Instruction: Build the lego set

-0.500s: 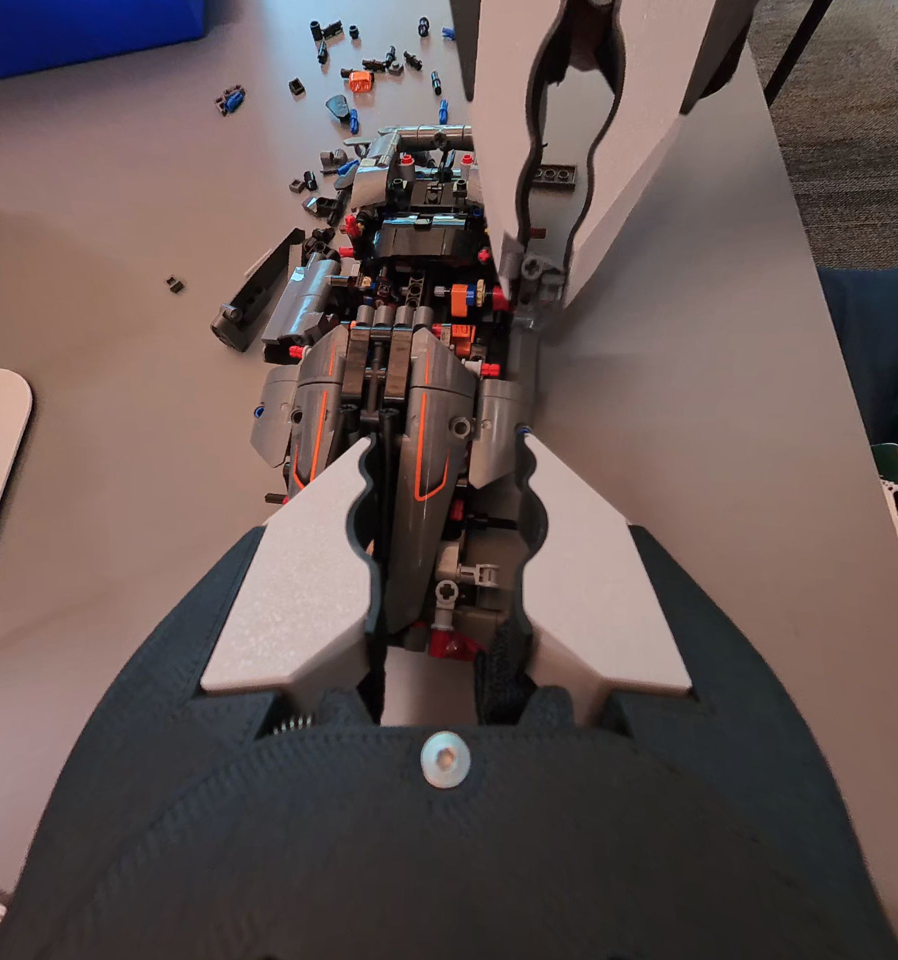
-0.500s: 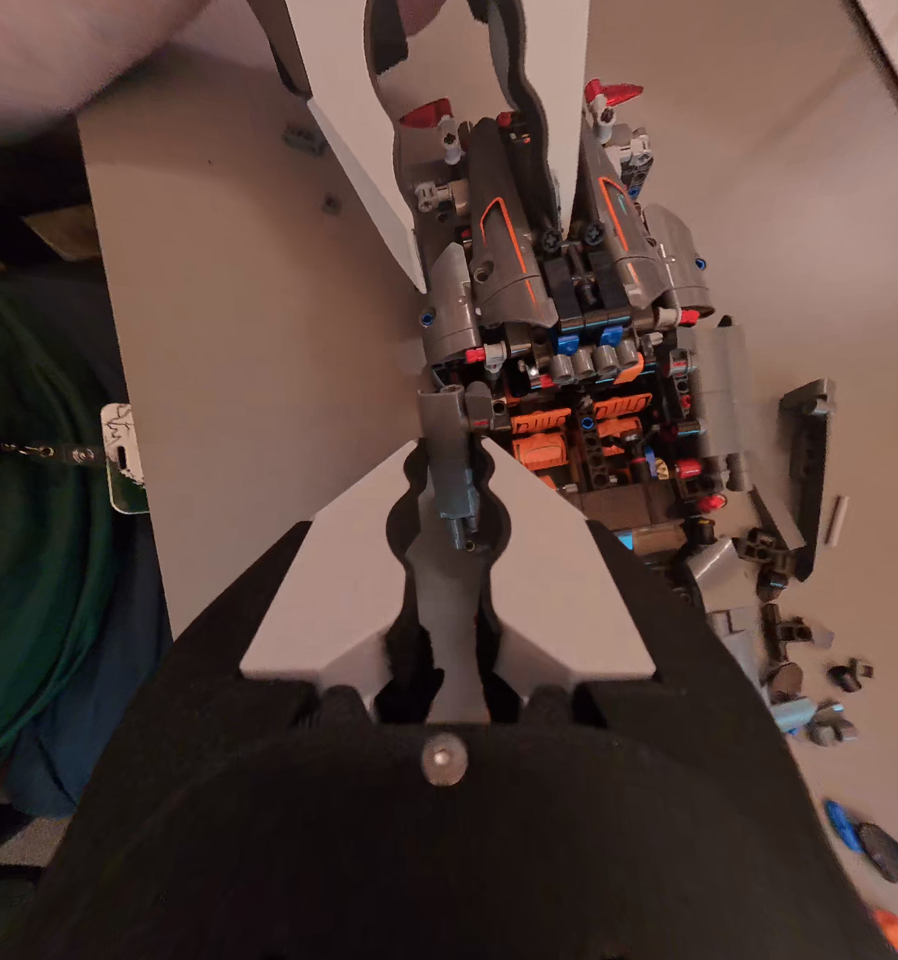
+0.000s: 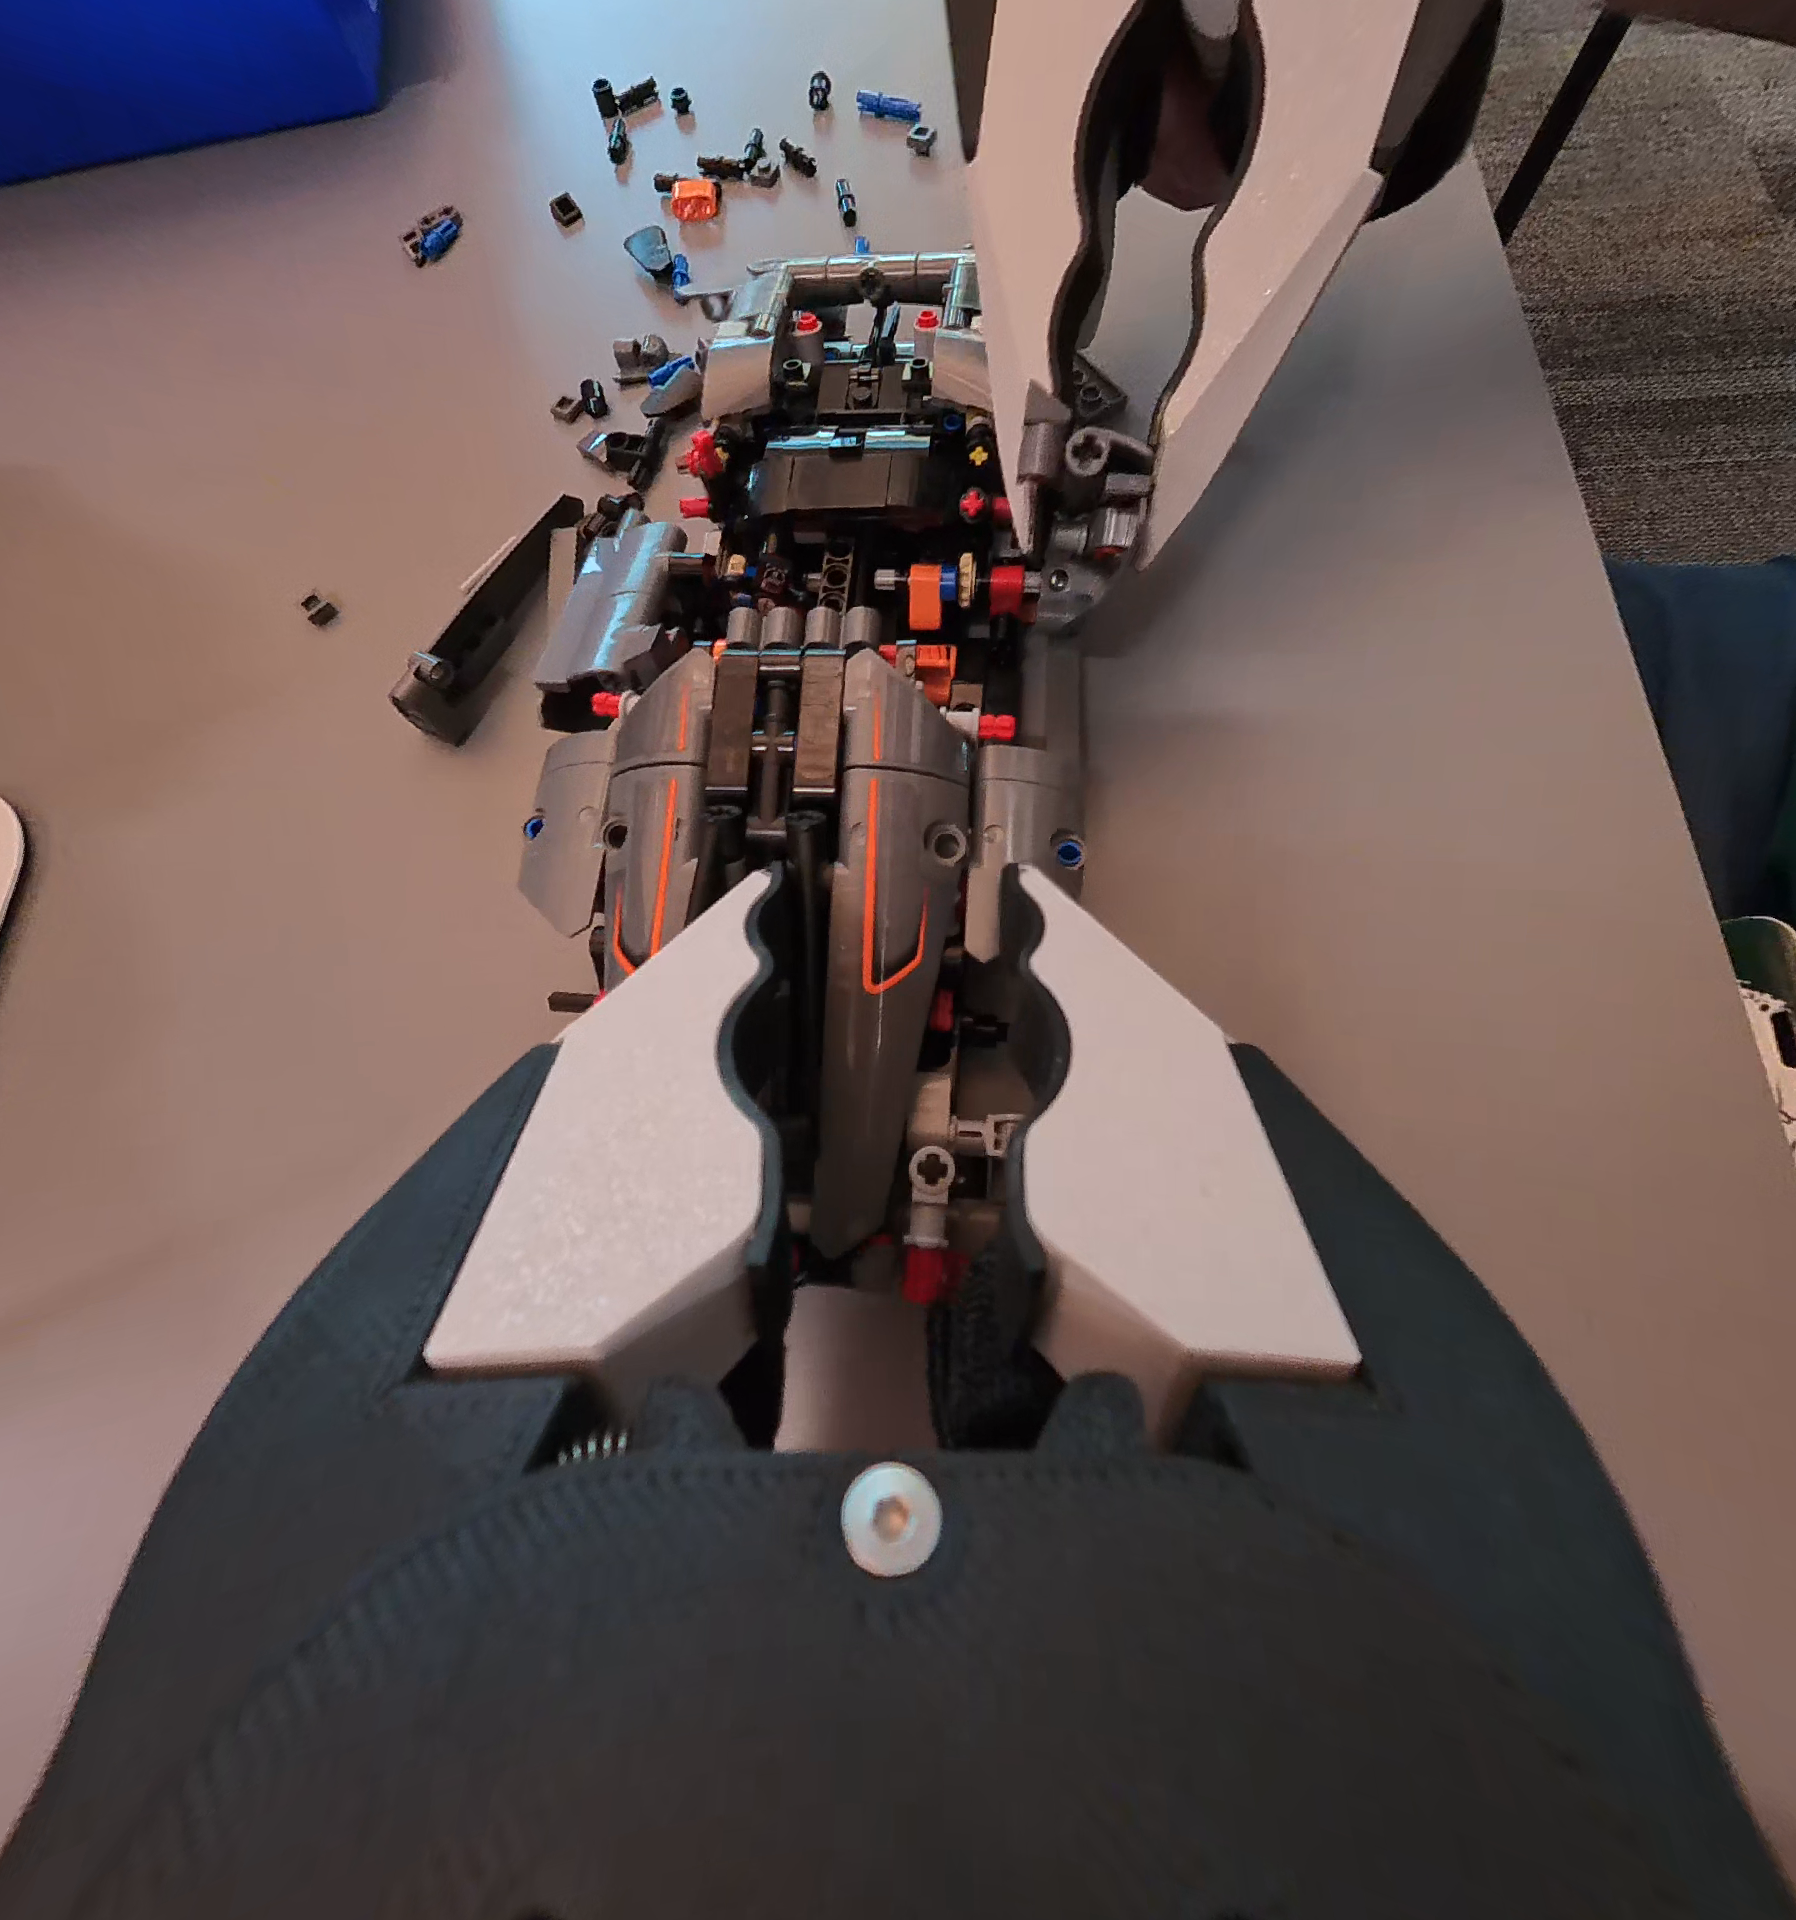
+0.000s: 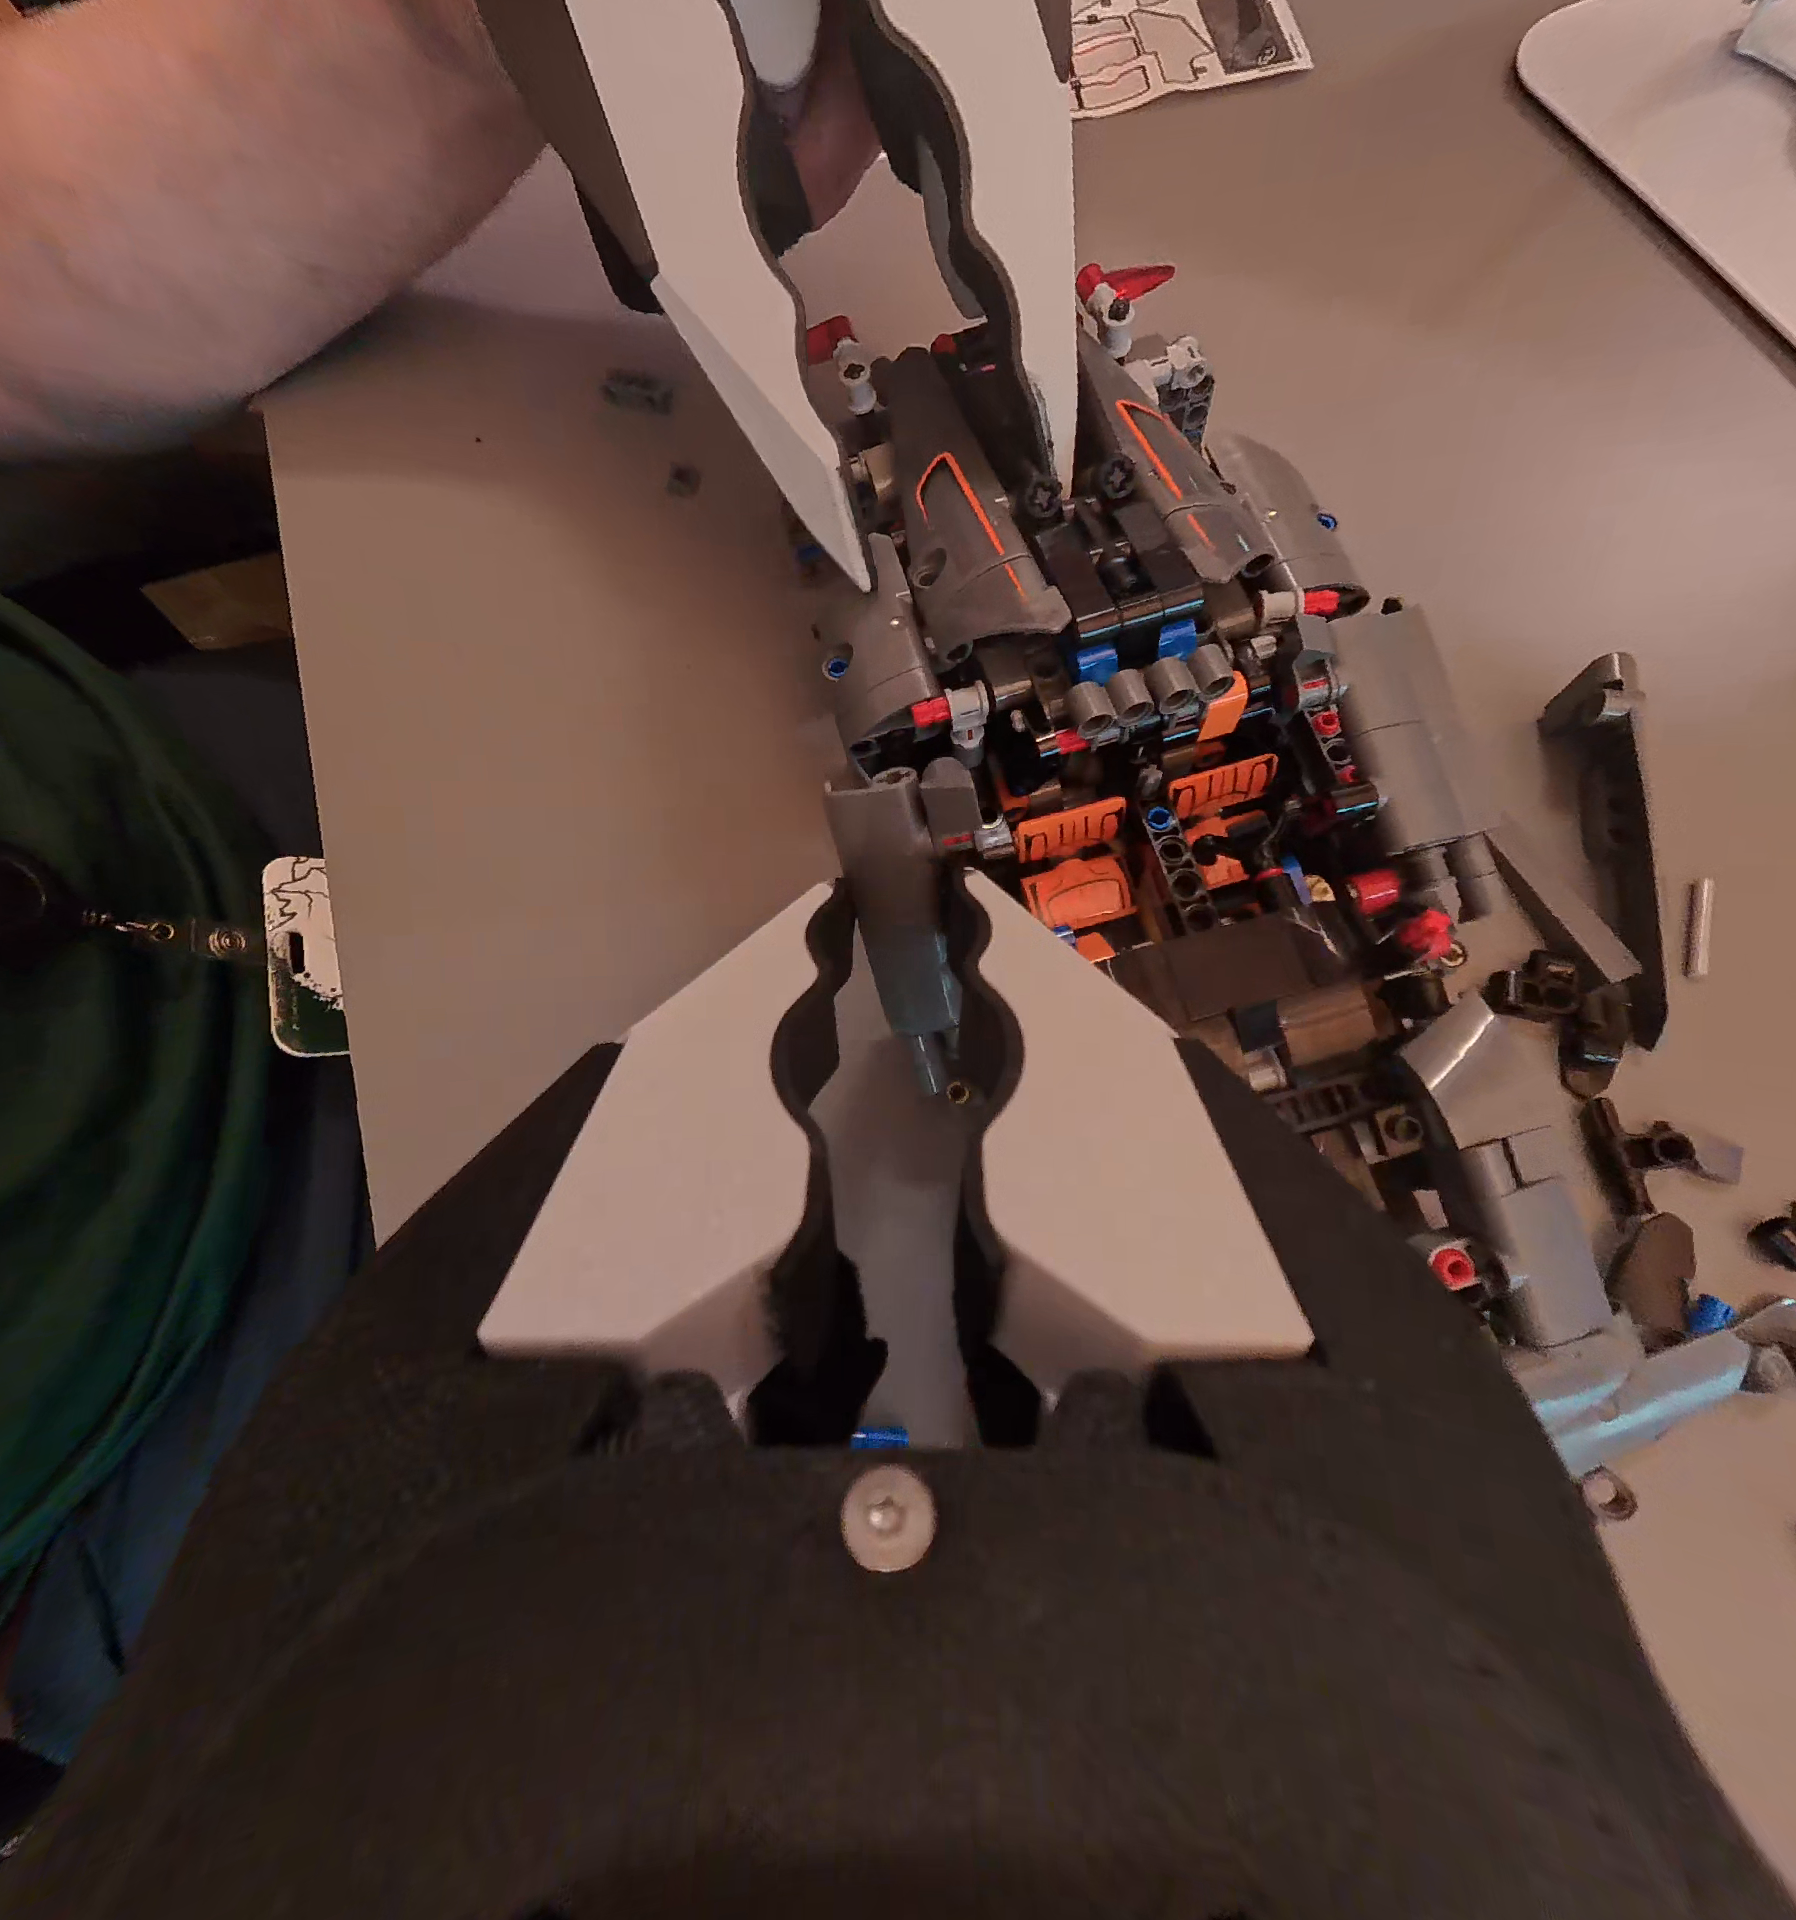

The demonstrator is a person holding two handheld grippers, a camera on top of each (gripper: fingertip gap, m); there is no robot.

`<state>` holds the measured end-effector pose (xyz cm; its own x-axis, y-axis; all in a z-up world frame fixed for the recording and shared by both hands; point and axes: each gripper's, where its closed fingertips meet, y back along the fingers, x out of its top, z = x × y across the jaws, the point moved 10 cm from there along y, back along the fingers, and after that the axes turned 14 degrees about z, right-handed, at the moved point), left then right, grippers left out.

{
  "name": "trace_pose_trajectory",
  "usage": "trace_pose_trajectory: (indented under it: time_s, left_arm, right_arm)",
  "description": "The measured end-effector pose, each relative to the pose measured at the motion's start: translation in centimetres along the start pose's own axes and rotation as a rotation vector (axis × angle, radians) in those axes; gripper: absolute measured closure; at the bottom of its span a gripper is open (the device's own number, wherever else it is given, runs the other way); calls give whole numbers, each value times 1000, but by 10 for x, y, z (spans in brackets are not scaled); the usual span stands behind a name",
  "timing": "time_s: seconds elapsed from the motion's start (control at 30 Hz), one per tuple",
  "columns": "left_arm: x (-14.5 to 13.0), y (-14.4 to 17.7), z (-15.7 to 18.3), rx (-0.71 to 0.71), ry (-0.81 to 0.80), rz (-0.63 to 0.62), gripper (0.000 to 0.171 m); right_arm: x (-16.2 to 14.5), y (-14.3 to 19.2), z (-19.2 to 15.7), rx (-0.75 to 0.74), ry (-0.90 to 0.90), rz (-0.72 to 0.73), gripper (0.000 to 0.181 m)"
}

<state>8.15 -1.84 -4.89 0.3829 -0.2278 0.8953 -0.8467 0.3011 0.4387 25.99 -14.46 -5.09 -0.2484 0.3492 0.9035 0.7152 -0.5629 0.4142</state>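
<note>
On the grey tabletop (image 3: 250, 1039), the left tongs (image 3: 889, 914) clamp the dark orange-striped panel of the Lego car model (image 3: 842, 644). At its right side, the right tongs (image 4: 904, 904) pinch a grey connector piece (image 4: 899, 894) against it.

Left gripper (image 3: 889, 904) clamps the near end of the lego car (image 3: 821, 727), one finger against each side of a dark curved panel striped orange. Car lies lengthwise on grey table (image 3: 1341, 935), near its right edge. Right gripper (image 3: 1086, 499) comes in from above, pinching a grey piece (image 3: 1091, 468) at the car's right side. Loose parts (image 3: 728, 156) scattered beyond the far end. Black beam (image 3: 489, 623) left of car. Blue box (image 3: 146, 83) at top left.
</note>
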Motion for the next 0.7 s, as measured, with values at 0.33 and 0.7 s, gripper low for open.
trace_pose_trajectory:
  time_s: [0.33,0.7]
  left_arm:
    - [1,-1,2,-2,-6,-2,134]
    - [1,-1,2,-4,-4,2,134]
  right_arm:
    - [1,-1,-4,-16,11,-20,166]
    - [15,-32,-11,-16,161,-295,166]
